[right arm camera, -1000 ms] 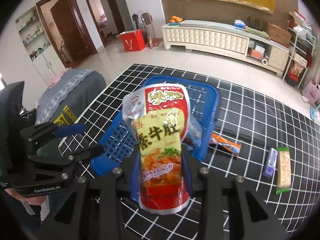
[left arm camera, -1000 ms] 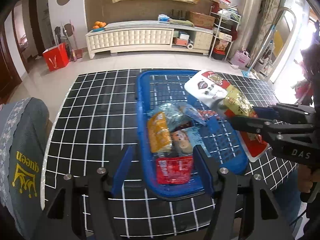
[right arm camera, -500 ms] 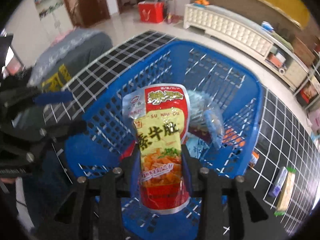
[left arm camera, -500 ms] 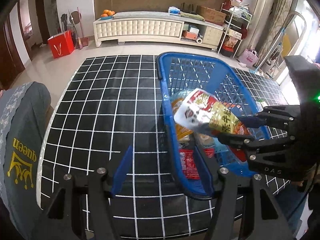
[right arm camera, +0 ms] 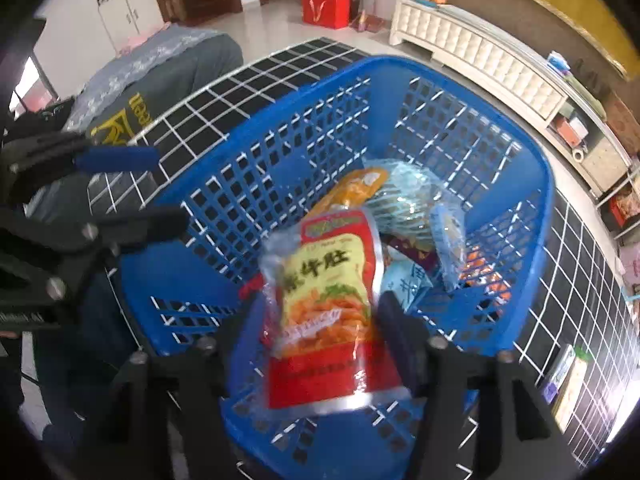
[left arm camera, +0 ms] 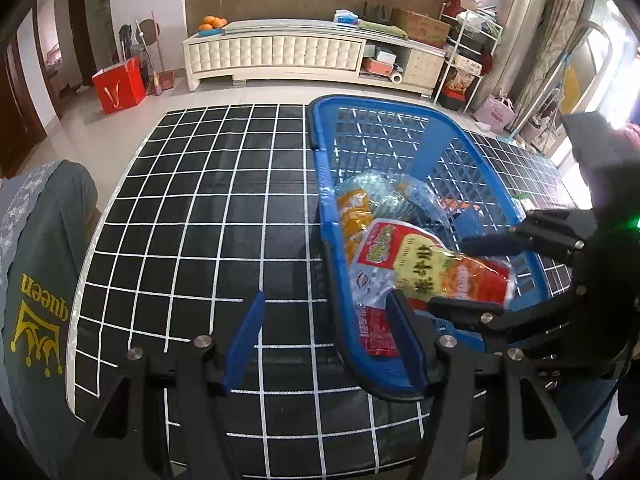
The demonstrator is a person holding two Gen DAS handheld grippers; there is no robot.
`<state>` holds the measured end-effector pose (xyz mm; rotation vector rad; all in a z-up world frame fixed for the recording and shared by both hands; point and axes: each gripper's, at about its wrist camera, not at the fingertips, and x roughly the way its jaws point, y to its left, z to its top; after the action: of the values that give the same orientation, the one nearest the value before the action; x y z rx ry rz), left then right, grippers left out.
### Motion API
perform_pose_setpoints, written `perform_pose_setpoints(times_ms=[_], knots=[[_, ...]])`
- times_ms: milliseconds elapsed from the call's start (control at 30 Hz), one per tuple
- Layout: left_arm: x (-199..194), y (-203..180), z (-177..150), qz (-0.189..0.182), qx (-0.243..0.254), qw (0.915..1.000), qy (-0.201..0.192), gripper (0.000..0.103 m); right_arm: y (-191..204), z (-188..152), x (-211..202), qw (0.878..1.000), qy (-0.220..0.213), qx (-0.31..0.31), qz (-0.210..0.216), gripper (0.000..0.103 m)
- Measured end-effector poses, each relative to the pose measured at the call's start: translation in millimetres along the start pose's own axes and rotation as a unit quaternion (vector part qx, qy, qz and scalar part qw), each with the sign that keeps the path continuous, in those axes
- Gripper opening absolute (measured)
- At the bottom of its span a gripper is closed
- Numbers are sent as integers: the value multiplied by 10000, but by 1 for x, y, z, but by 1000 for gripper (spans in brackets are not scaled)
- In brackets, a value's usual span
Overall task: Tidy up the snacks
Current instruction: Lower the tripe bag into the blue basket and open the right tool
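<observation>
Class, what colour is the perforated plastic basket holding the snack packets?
Blue: the perforated plastic basket shows best in the right wrist view.

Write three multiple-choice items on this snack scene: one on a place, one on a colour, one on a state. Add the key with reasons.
1. Where is the red-and-yellow snack pouch?
A. over the basket
B. on the floor
C. on the sideboard

2. What colour is the basket?
A. green
B. blue
C. white

3. How does the left gripper stand?
A. shut on a pouch
B. open, straddling the basket's near wall
C. shut on a broom

Key: 1 A, the pouch lies between the right gripper's opening jaws, above the other snacks; 2 B, blue lattice walls; 3 B, one finger shows on each side of the wall.
</observation>
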<state>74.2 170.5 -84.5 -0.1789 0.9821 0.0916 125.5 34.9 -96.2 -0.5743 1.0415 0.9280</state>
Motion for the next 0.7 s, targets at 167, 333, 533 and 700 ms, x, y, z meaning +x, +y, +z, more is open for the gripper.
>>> perform_pose_setpoints(times_ms=[167,333,533,700], knots=[[-10,-9,-3,-10,58,10000,-60,61,-10,-4,-20,9995,-221,232,-30,70],[-22,-26,-1,-33,190,9997,-149,61,-25,-17,-49,9968,-497,633,-18,71],[-36,-55,2,-77,481,9984,-297,61,-39,-39,-85,9921,-792,957,-198,71],[-46,-89,10,-206,654,9967,-445,67,-52,-59,-109,9875,-962,1203,-334,71]])
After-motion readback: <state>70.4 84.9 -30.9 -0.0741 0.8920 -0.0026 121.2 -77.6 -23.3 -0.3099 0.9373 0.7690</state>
